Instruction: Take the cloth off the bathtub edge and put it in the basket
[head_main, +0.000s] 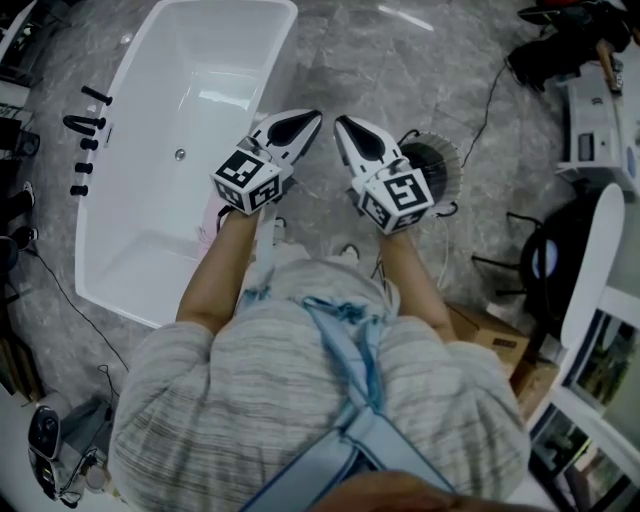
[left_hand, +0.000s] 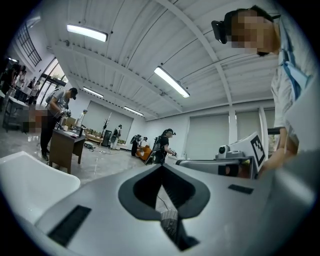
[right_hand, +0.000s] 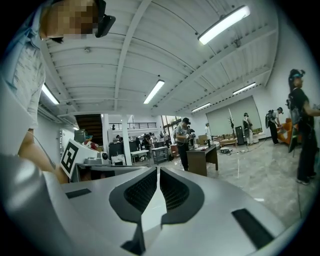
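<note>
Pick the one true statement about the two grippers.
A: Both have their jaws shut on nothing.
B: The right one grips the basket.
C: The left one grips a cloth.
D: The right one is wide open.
A: in their own views, the left gripper and the right gripper each show jaws closed tip to tip with nothing between them.

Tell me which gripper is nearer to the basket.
Right. In the head view, the right gripper is held just left of the basket. The left gripper is farther left, on the bathtub side.
</note>
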